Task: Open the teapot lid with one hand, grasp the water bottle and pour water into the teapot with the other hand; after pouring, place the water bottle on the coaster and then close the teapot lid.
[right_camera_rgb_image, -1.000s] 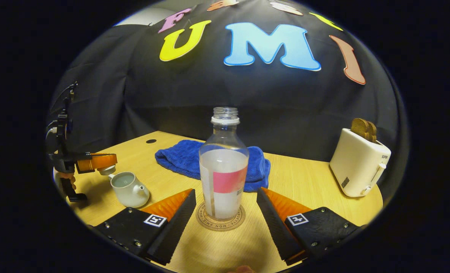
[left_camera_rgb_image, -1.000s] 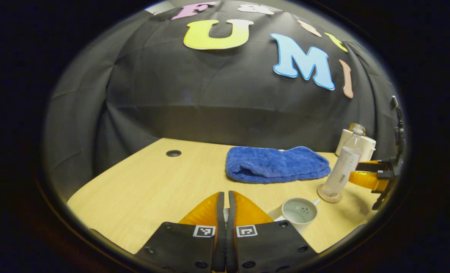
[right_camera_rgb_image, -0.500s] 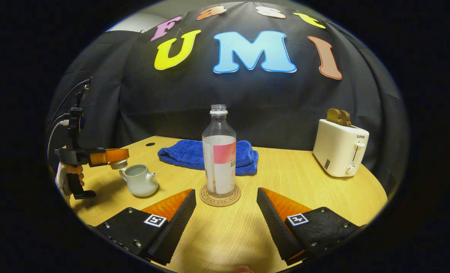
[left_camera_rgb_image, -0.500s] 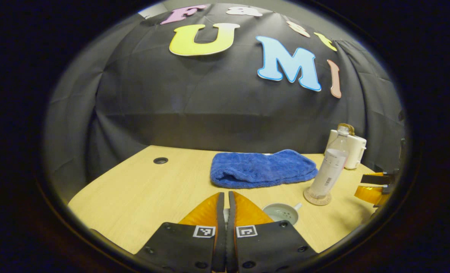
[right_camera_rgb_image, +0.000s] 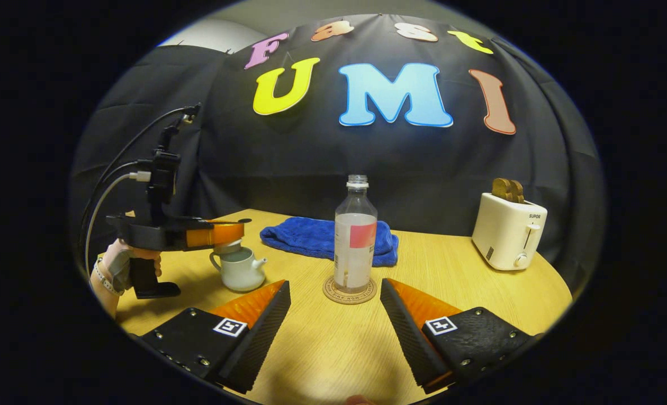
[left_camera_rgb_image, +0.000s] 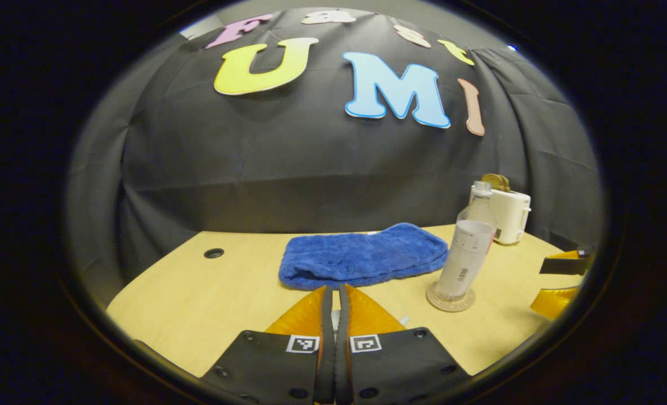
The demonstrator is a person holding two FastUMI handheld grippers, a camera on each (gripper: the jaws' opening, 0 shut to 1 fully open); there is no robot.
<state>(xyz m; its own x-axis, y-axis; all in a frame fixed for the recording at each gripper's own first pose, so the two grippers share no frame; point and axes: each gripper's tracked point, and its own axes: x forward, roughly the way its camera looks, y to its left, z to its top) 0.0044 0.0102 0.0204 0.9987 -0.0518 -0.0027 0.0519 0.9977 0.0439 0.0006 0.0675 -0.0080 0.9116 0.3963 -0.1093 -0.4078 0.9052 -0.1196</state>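
The left gripper view sits low over the table point(left_camera_rgb_image: 198, 298), facing the booth wall with the water bottle point(left_camera_rgb_image: 468, 253) at right of frame, while the right gripper view looks from farther back – the water bottle point(right_camera_rgb_image: 355, 242) at centre – and both share bottle, blue towel point(left_camera_rgb_image: 361, 256) and toaster point(right_camera_rgb_image: 508, 236).

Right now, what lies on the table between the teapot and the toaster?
In the right gripper view, the water bottle stands upright on its coaster between the teapot and the toaster; the blue towel lies just behind.
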